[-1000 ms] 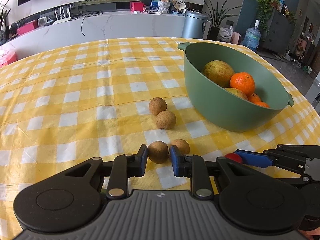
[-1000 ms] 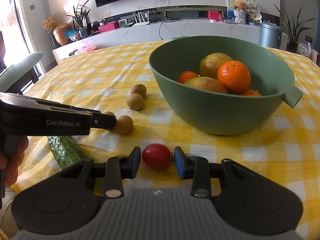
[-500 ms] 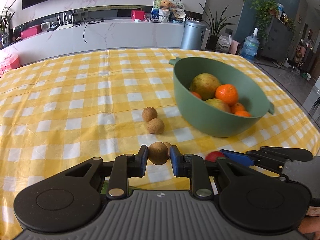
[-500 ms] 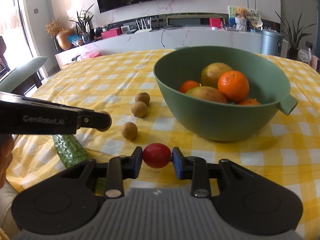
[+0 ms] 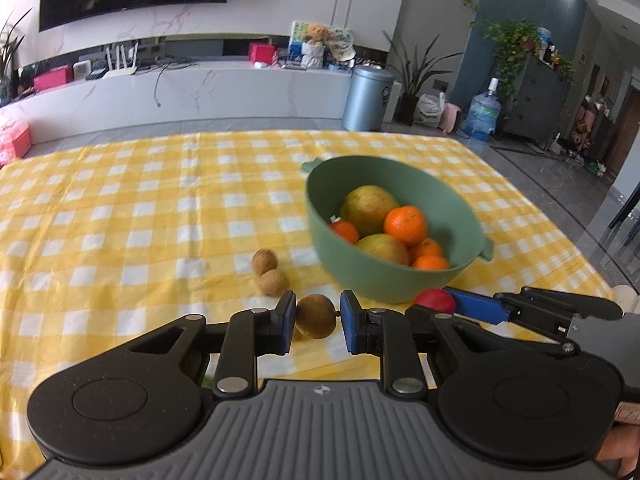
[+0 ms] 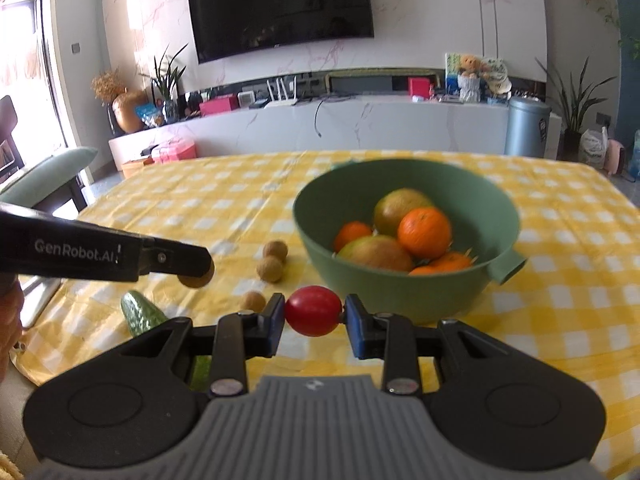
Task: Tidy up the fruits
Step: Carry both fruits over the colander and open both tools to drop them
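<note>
Fruit bowl [image 5: 384,280] on yellow checked tablecloth [image 5: 120,220], left tongs [image 5: 316,322] gripping longan [image 5: 315,316], right tongs [image 6: 314,318] gripping tomato [image 6: 313,311], television [image 6: 280,4] behind.

We hold the left gripper [image 5: 317,317] angled downward, its blue pads [image 5: 287,322] clamped on a brown fruit [image 5: 315,316]. Just to its right, the right gripper [image 6: 314,316] tilts down likewise, pads pinching a red fruit [image 6: 313,310].

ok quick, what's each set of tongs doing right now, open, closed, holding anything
left tongs: closed on a small brown fruit, lifted off the tablecloth.
right tongs: closed on a red tomato, held near the green bowl.
</note>
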A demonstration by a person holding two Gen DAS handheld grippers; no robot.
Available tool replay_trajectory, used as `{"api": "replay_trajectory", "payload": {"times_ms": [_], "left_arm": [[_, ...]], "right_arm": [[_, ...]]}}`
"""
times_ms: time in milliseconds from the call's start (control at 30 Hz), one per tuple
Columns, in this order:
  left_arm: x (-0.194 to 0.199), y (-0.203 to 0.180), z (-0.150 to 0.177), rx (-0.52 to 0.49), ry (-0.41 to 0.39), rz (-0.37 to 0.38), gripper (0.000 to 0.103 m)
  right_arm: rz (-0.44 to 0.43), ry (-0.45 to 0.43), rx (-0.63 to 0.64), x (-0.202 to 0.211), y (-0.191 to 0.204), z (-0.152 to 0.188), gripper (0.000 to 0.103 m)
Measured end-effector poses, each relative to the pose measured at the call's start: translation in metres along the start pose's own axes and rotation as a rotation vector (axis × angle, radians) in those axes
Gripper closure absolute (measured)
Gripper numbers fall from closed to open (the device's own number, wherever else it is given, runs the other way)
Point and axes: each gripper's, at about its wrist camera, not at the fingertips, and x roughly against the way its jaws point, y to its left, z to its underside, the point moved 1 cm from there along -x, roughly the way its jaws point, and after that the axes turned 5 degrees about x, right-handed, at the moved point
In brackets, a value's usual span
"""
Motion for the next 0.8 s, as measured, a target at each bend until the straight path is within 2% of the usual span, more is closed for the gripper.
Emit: {"api": "replay_trajectory", "payload": {"times_ms": [267, 533, 667, 800], "left_arm": [[-0.002, -0.026, -0.019, -0.049, -0.033, 0.054, 0.077], [-0.023, -0.044, -0.036, -0.07, -0.013, 0.097, 0.077], [-0.036, -0.045, -0.04, -0.075, 0.004, 0.096, 0.077], [-0.049, -0.044, -0.043, -0.066, 0.034, 0.097, 0.077]], "right_arm": [[0.027, -0.032, 0.047, 0.019, -0.025, -0.03, 0.074], [0.054, -0.016, 0.16, 0.014, -0.058, -0.057, 0.074], [0.067, 0.018, 0.221, 0.004, -0.077, -0.066, 0.074], [0.062, 0.114, 0.261, -0.022, -0.095, -0.07, 0.074]]}}
